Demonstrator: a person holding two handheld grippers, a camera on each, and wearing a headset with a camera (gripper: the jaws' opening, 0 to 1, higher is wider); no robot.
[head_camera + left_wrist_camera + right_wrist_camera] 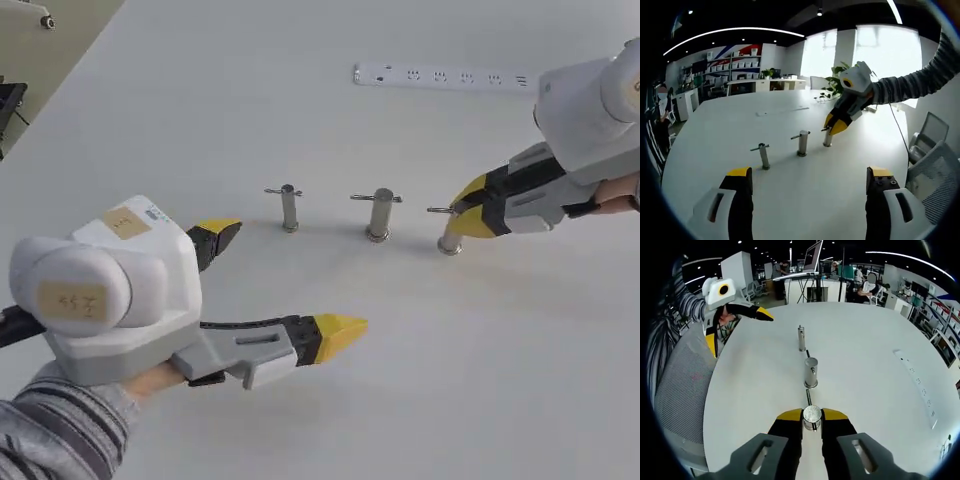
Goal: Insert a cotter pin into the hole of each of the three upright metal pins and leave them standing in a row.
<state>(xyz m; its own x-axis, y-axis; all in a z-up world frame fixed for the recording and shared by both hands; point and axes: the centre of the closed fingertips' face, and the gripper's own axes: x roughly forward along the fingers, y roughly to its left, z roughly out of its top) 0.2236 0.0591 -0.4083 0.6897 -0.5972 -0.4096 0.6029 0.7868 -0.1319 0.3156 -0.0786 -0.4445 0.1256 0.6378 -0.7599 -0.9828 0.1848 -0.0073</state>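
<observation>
The right tool (812,416) has its yellow tips drawn in on either side of the head of the nearest pin (449,241). They seem to pinch it, with no gap that I can make out. A cotter pin (438,210) sticks out sideways just below the tips. Beyond it in the row stand the middle pin (380,215) and the far pin (290,210), each upright with a cross-piece through its top. The left tool (810,172) hangs wide open over the worktop (450,400), well apart from the row and holding nothing. I'd say this is the last insertion. Next comes a gentle release, so the pin stays standing in line.
</observation>
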